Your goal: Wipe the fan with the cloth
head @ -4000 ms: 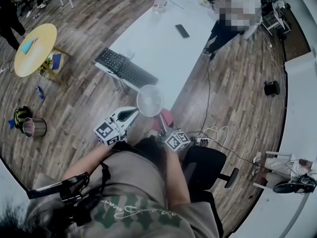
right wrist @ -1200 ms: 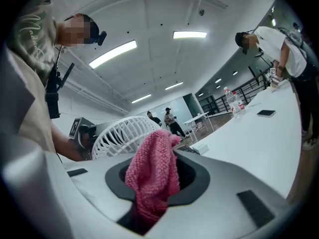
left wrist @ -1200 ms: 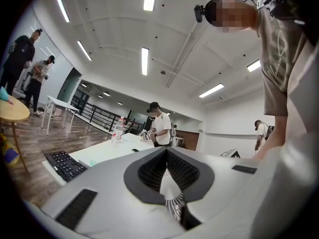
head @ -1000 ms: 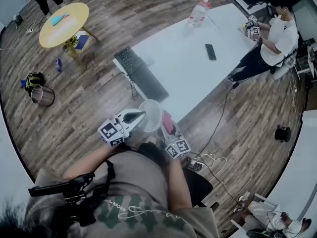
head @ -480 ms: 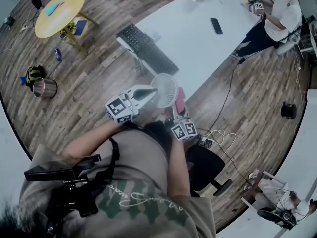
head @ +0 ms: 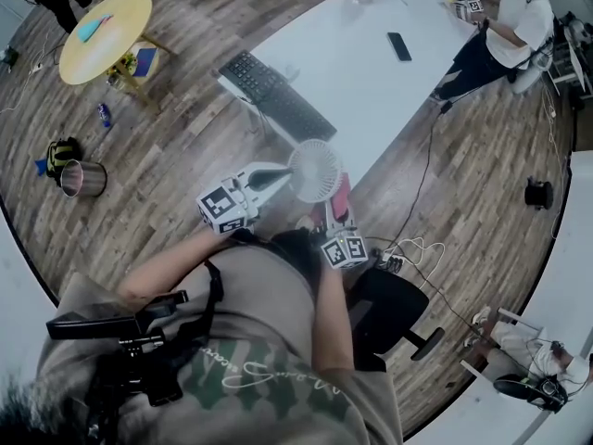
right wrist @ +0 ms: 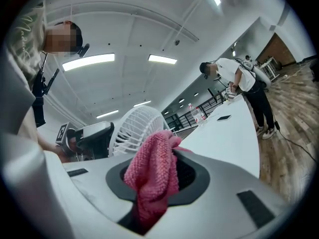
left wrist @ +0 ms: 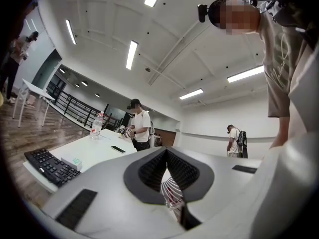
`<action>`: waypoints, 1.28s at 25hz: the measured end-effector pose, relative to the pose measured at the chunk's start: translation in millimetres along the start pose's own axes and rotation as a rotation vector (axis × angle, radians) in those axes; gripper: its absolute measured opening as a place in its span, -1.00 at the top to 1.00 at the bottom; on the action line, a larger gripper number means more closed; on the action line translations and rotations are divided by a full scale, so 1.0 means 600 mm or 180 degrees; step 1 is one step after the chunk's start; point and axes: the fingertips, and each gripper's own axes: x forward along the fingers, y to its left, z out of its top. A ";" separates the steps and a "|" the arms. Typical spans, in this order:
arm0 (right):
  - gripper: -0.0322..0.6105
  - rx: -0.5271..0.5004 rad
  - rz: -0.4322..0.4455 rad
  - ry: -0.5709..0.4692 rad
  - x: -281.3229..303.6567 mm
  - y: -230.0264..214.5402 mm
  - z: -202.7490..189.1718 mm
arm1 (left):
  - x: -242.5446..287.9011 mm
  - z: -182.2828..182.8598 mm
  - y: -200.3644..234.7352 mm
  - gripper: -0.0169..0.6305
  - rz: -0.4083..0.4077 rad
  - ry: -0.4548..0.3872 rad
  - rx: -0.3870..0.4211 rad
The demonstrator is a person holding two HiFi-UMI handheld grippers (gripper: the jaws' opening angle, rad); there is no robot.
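Left hand-held gripper clamped the round white plastic fan steady; right hand-held gripper, pinching the pink knitted cloth, needed gentle strokes.

1. Fan — the left gripper view shows only a sliver of white ribs; the grey jaws mask the rest.
2. Cloth fills the jaw gap in the right gripper view and covers the pads.
3. Head view: fan base not discernible.
4. Teal item on round table — too small to identify.
5. Seated person is cut by the top edge.
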 end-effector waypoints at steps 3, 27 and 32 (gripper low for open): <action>0.64 -0.0057 0.0069 0.0153 -0.005 0.022 -0.027 | -0.007 -0.001 -0.002 0.99 -0.0031 -0.0003 -0.0042; 0.63 -0.0868 -0.0285 -0.0242 -0.038 0.009 0.124 | 0.024 -0.039 -0.024 0.99 0.0268 0.0149 -0.0151; 0.63 -0.0673 -0.0159 -0.0205 0.016 -0.033 0.112 | 0.043 -0.027 -0.029 0.98 0.0544 0.0200 -0.0011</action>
